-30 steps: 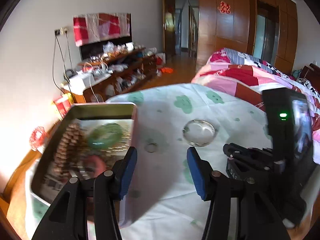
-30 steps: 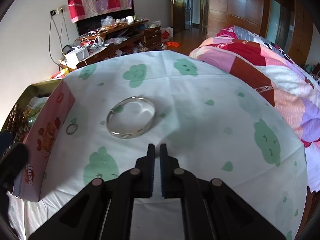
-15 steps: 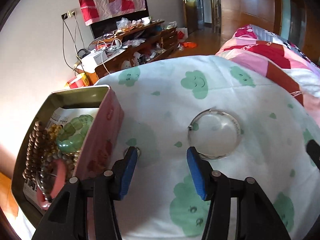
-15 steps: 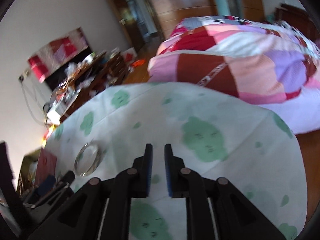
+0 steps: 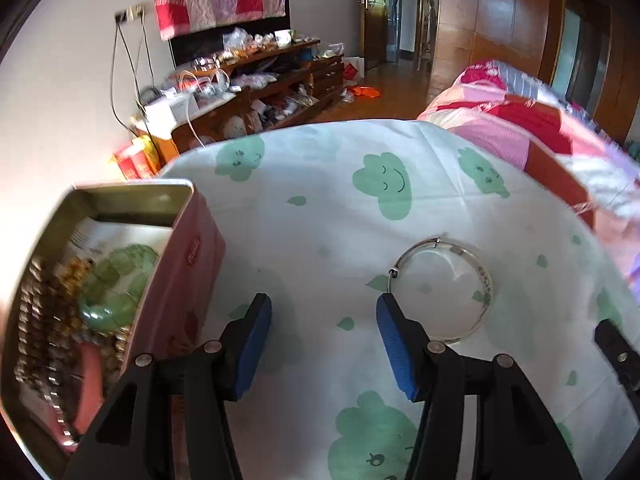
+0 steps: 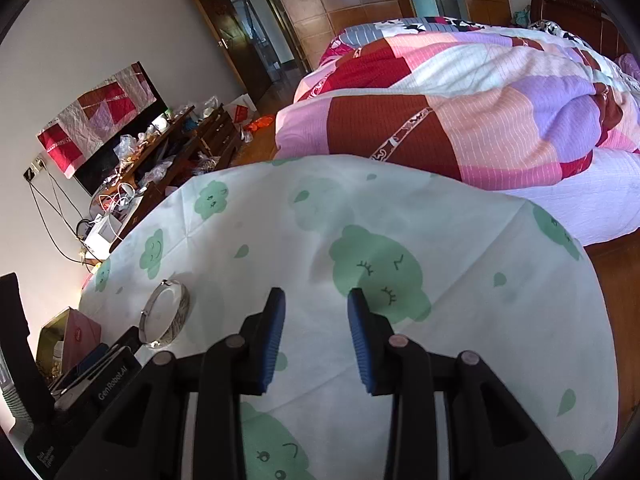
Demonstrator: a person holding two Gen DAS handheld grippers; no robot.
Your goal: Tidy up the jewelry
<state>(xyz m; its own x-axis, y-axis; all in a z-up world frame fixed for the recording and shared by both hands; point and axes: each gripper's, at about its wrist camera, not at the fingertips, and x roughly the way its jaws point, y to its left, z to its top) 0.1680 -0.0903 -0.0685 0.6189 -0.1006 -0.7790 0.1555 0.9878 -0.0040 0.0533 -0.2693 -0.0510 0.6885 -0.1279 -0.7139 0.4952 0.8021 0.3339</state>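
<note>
A silver bangle point(image 5: 478, 276) lies flat on the white cloth with green clouds, just right of my left gripper's right finger; it also shows in the right wrist view point(image 6: 166, 314). A pink tin box point(image 5: 176, 272) at the left holds bead strings and a green jade bangle point(image 5: 106, 308). My left gripper point(image 5: 324, 308) is open and empty, low over the cloth between the box and the bangle. My right gripper point(image 6: 316, 304) is open and empty over bare cloth, to the right of the bangle. The small ring seen earlier is hidden.
The round table's cloth point(image 5: 380, 184) drops off at the far edge. A bed with a pink patchwork quilt point(image 6: 480, 92) stands close on the right. A cluttered wooden cabinet point(image 5: 256, 88) is along the far wall. The left gripper's body point(image 6: 92, 384) shows at the lower left.
My left gripper has moved forward and right, past the box toward the silver bangle; the small ring has gone out of sight. My right gripper has swung right, away from the bangle, and opened.
</note>
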